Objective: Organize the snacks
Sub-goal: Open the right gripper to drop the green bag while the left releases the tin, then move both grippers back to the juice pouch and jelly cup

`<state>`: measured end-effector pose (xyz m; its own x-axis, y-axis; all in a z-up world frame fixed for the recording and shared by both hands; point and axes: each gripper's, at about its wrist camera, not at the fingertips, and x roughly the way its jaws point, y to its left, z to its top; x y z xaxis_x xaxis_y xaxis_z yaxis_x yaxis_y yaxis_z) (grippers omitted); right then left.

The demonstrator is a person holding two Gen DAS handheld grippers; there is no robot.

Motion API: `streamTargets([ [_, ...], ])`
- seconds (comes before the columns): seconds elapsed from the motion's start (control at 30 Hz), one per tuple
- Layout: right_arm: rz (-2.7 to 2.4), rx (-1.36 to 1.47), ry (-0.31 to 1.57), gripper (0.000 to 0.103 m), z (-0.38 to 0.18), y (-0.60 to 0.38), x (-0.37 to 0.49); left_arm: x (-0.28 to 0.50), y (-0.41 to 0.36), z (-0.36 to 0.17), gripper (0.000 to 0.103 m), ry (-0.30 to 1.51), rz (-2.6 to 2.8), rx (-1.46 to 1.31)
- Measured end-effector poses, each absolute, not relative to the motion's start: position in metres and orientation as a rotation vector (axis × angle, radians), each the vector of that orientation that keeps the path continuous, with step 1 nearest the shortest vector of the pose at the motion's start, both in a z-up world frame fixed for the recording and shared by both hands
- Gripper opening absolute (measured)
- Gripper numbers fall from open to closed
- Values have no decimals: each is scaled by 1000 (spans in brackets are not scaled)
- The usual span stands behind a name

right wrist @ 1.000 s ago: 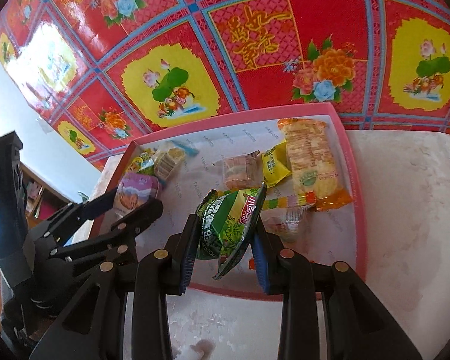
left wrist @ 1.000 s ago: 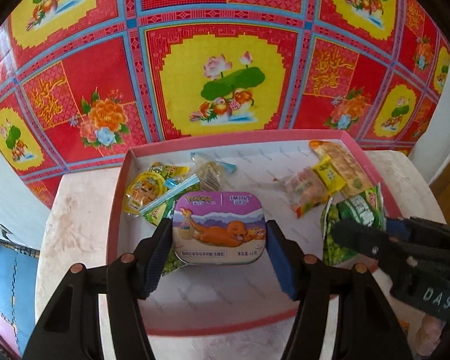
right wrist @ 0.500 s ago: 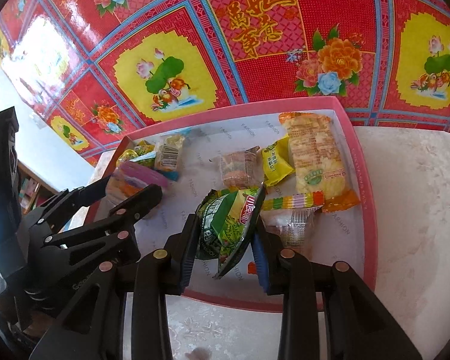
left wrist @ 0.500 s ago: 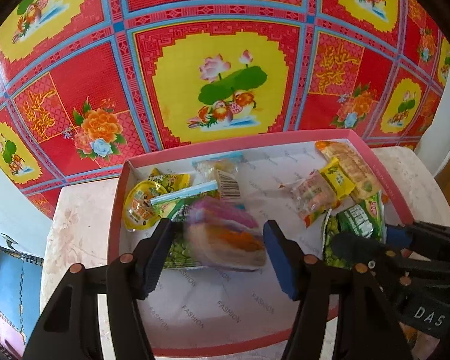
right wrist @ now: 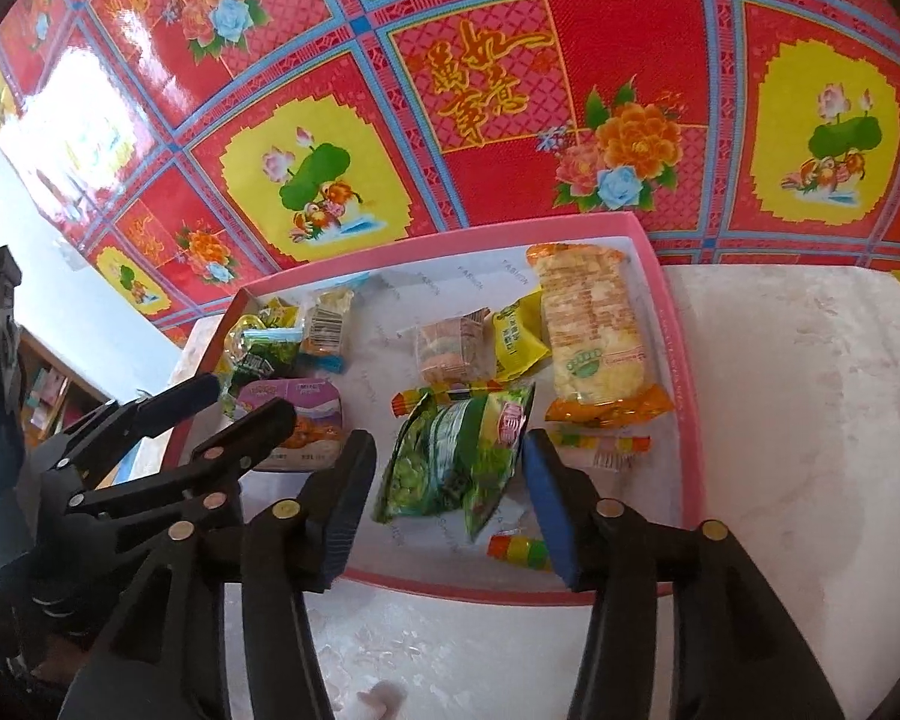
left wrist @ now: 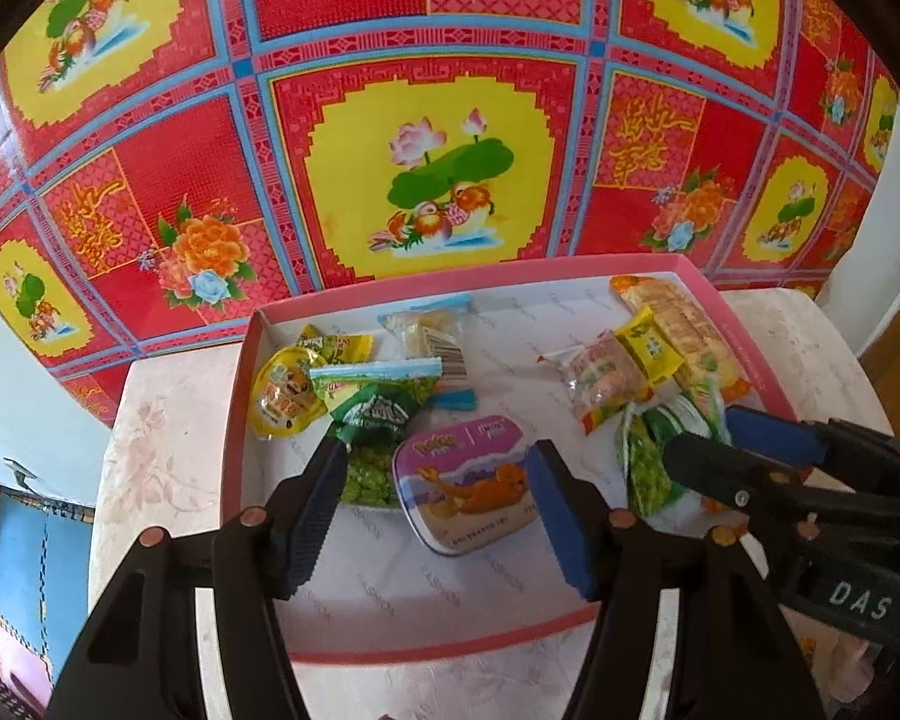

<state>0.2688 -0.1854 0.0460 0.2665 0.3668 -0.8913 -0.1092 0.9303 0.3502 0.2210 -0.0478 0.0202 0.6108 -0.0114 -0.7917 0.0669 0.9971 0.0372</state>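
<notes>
Both tongs angled down over tray (left wrist: 756,372), jaws apart.

Tin (left wrist: 471,489) left of pea bag (right wrist: 459,456), in tray (right wrist: 687,420).

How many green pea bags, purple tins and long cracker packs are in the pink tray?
Green pea bags: 2
Purple tins: 1
Long cracker packs: 1
Total: 4
</notes>
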Motion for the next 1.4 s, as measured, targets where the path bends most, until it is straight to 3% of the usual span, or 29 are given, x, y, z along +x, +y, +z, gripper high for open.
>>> streamTargets([
  [1.4, 287, 226, 1258, 55, 81, -240, 177, 120, -41, 27, 66, 986, -46, -91],
])
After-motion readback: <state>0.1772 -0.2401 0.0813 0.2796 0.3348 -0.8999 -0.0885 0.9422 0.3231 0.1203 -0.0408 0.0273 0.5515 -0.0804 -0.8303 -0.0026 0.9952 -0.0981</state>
